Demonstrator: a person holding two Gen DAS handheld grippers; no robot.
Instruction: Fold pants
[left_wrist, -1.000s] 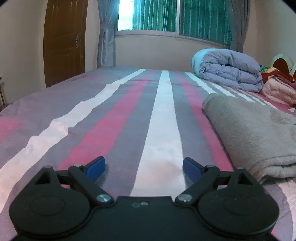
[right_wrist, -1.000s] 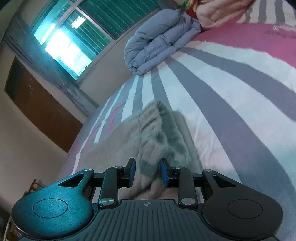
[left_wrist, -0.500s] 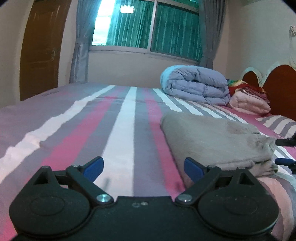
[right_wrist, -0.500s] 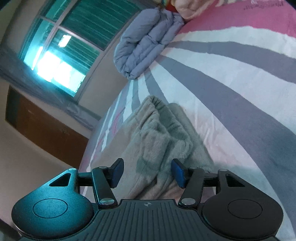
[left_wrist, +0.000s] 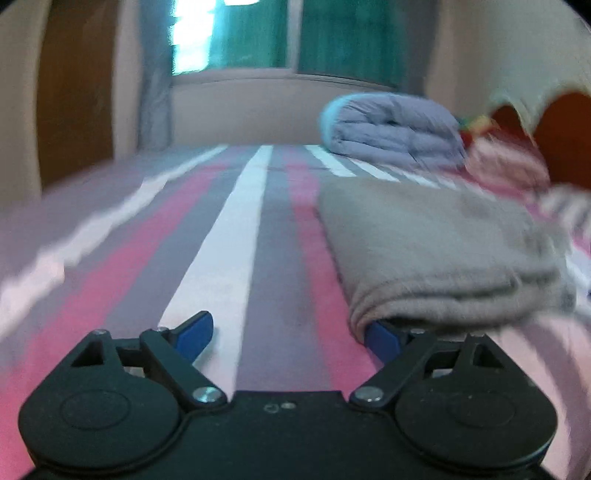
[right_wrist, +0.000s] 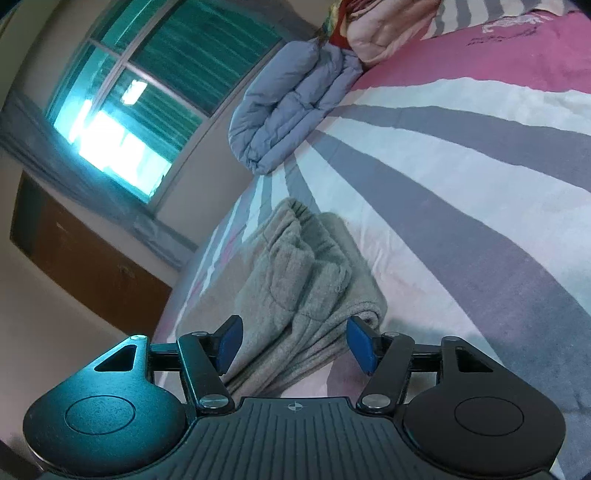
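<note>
Grey fleece pants (right_wrist: 314, 273), folded into a thick stack, lying on striped bedspread (right_wrist: 461, 192)

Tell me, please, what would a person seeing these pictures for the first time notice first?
Most striking is the striped bedsheet, with pink, grey and white bands filling both views. On it lie the folded grey pants, directly ahead of the right gripper, whose jaws have just been opening and stand apart with the cloth loose between them. Farther back, near the window, rests a rolled lavender duvet.

Striped bed sheet (right_wrist: 461, 155), rolled lavender quilt (right_wrist: 291, 99), green-curtained window (right_wrist: 155, 92), brown door (left_wrist: 74, 103) — perhaps pink bedding (right_wrist: 384, 29) beyond.
</note>
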